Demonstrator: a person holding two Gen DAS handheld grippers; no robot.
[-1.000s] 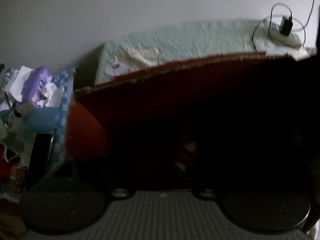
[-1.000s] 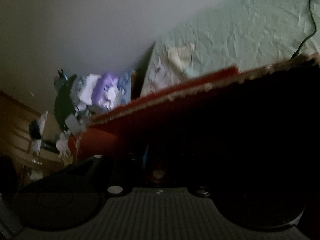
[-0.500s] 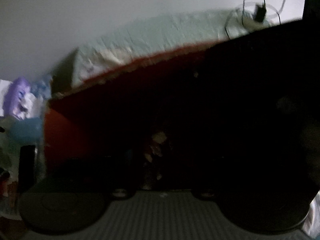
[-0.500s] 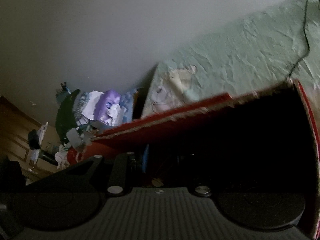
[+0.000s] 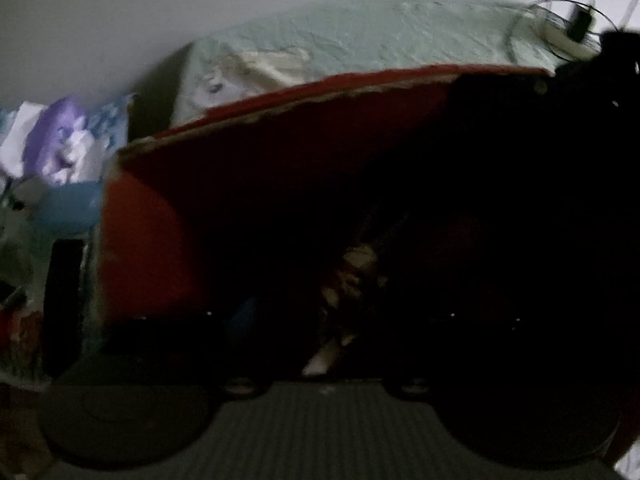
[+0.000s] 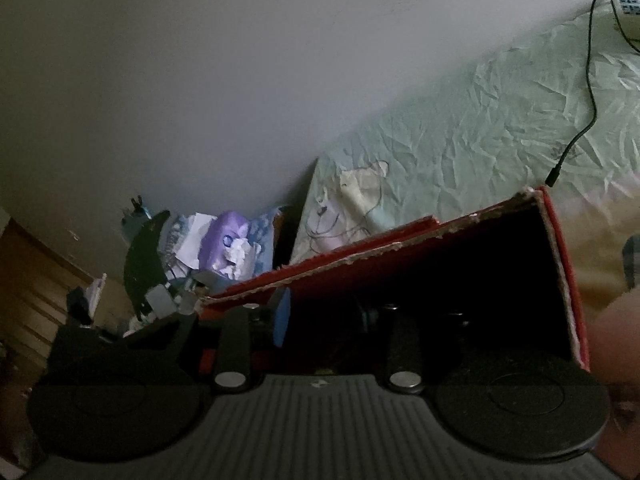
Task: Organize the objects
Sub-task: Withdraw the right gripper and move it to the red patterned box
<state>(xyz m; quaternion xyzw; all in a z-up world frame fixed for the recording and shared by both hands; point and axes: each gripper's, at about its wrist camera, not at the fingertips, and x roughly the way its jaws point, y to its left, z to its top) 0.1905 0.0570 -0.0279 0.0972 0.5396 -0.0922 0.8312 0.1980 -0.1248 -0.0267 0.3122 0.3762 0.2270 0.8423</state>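
Note:
An open red cardboard box [image 5: 152,248] fills the left wrist view, its inside almost black. A pale, crumpled thing [image 5: 352,276] shows dimly inside it. My left gripper [image 5: 324,320] points into the box, and its fingers are lost in the dark. In the right wrist view the same red box [image 6: 560,264] lies ahead with a torn upper rim. My right gripper [image 6: 320,312] stands open at the box's mouth, fingers [image 6: 236,336] well apart. A blue item [image 6: 282,316] stands beside the left finger.
A bed with a crumpled pale green sheet [image 6: 480,128] lies behind the box, with a black cable [image 6: 588,80] and a power strip [image 5: 568,34] on it. A pile with a purple pack [image 6: 228,236] and papers sits to the left. A blurred pinkish shape [image 6: 616,340] is at the right.
The right view has drawn back and shifted, so the box's right wall and both right fingers now show. The left view swung across the box and came back.

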